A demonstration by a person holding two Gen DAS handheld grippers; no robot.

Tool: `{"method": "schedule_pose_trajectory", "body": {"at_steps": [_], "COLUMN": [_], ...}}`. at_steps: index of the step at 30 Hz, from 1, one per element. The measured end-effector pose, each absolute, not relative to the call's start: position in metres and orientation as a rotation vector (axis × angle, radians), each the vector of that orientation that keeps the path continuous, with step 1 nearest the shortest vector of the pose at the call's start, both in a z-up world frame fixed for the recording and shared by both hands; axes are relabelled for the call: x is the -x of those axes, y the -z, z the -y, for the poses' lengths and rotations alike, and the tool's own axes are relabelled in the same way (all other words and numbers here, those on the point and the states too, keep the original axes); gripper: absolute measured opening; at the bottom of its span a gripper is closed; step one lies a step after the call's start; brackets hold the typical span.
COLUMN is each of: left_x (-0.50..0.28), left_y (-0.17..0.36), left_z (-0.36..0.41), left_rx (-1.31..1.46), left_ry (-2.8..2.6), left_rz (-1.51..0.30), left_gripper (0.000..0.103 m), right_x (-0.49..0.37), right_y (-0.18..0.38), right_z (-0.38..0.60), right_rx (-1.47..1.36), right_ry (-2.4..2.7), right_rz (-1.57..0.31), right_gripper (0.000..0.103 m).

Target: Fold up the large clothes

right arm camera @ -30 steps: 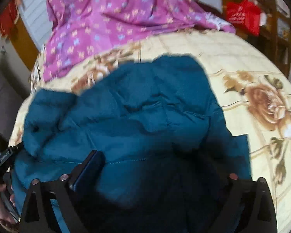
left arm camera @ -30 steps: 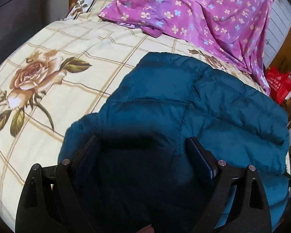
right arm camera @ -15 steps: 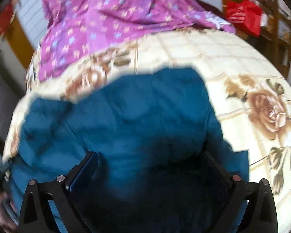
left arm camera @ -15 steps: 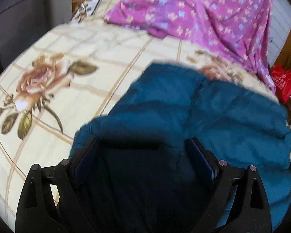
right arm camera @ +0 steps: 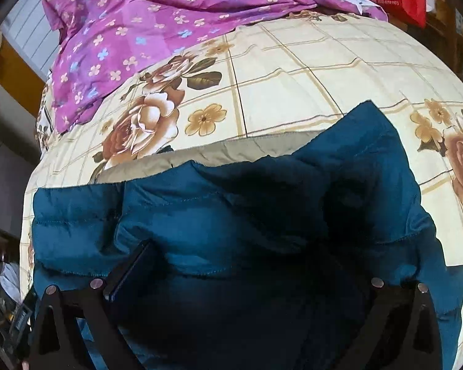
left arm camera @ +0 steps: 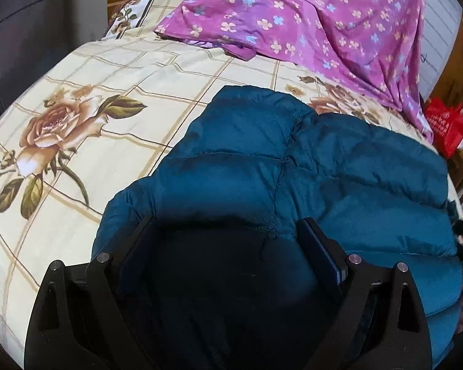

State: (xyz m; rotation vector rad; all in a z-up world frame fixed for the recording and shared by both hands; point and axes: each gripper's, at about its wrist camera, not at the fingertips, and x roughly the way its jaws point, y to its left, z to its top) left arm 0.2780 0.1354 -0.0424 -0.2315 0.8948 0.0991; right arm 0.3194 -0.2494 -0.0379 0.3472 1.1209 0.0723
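Note:
A teal quilted puffer jacket [left arm camera: 324, 166] lies on the bed with the rose-print sheet [left arm camera: 77, 117]. My left gripper [left arm camera: 225, 231] is open, its jaws wide apart, with the jacket's near edge bulging between them. In the right wrist view the jacket [right arm camera: 231, 222] fills the lower half and a strip of its grey lining [right arm camera: 219, 154] shows along the far edge. My right gripper [right arm camera: 250, 246] is open too; its left finger [right arm camera: 129, 268] shows, the right one is hidden in teal fabric.
A purple flowered sheet [left arm camera: 324, 18] lies bunched at the far end of the bed and also shows in the right wrist view [right arm camera: 145, 21]. A red bag [left arm camera: 444, 123] sits beside the bed on the right. Dark furniture [left arm camera: 15, 30] stands beyond the left edge.
The jacket's far part has come toward me over the near part, baring more sheet beyond it and showing the grey lining. Both grippers stay open over the near edge.

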Motion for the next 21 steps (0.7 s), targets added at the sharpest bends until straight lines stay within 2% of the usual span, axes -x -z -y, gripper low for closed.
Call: {"method": "schedule_pose_trajectory", "body": {"at_steps": [4, 7, 11, 14, 21], "left_x": [-0.279, -0.278, -0.281, -0.281, -0.268], "left_y": [0.046, 0.048, 0.048, 0.048, 0.029], "left_z": [-0.133, -0.133, -0.136, -0.133, -0.137], "left_rx": [0.227, 0.225, 0.253, 0.231, 0.255], "left_ry": [-0.104, -0.103, -0.094, -0.105, -0.03], "left_rz": [-0.899, -0.905, -0.918, -0.919, -0.859], "left_gripper": [0.092, 0.093, 0.095, 0.095, 0.095], "right_x": [-0.307, -0.304, -0.317, -0.319, -0.254], "right_y": [-0.002, -0.022, 0.018, 0.027, -0.041], "right_z": [0.237, 0.182, 0.132, 0.133, 0.175], "right_rx": [-0.436, -0.305, -0.084, -0.095, -0.185], "right_ry": [-0.121, -0.204, -0.135, -0.111, -0.178], "right_rz": [-1.004, -1.013, -1.116, -1.127, -0.888], "right_gripper": [0.102, 0.102, 0.103, 0.103, 0.103]}}
